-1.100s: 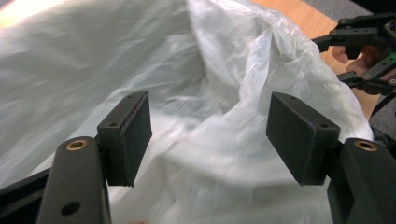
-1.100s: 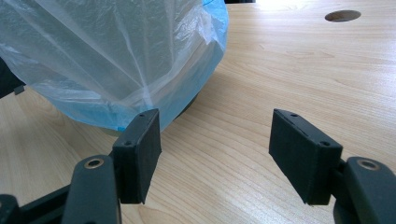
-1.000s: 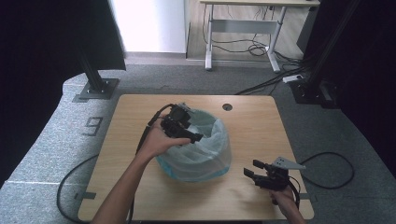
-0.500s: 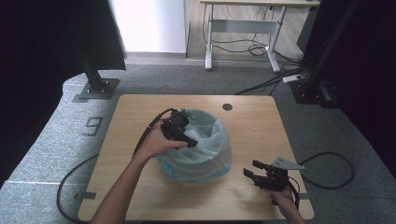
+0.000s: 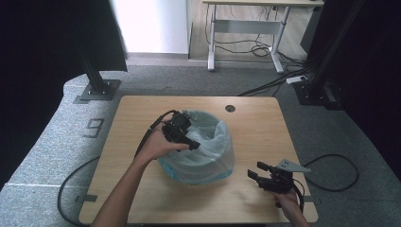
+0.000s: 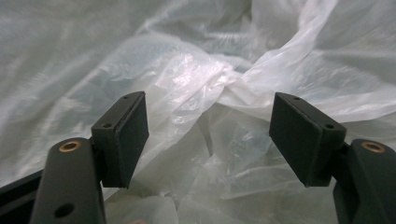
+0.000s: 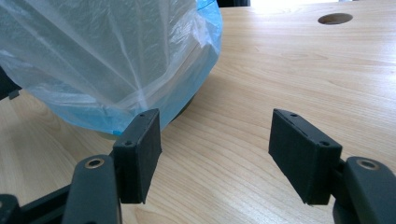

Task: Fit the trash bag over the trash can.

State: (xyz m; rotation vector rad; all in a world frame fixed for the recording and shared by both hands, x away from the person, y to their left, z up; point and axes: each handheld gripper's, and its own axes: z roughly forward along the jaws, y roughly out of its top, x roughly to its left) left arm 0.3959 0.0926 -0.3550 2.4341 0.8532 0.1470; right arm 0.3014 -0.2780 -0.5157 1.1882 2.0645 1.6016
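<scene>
the fingers (image 6: 125,137) of the left gripper (image 5: 182,135) stand wide apart inside the round bin lined with a thin translucent white plastic bag (image 5: 203,151), with crumpled film lying between and beyond the pads but none pinched, so it holds nothing. the fingers (image 7: 140,151) of the right gripper (image 5: 269,178) are likewise spread and empty, resting low over the pale wooden table (image 5: 255,123), off to the near right of the bin and well apart from it. the bin sits at the middle of the table, its bag folded over the pale blue rim (image 7: 205,28) and hanging down the outside wall. the step in hand looks like settling the liner into the bin: to do it well, i judge the left gripper should gather a single fold of film squarely between the pads before closing, then press or draw it gently toward the bin's wall so the thin plastic does not tear or slip off the rim; the right gripper could steady the bin's outer wall. compared with a second ago, the left gripper has shifted slightly toward the bin's left rim and sits lower in the bag, while the right gripper has kept its place.
</scene>
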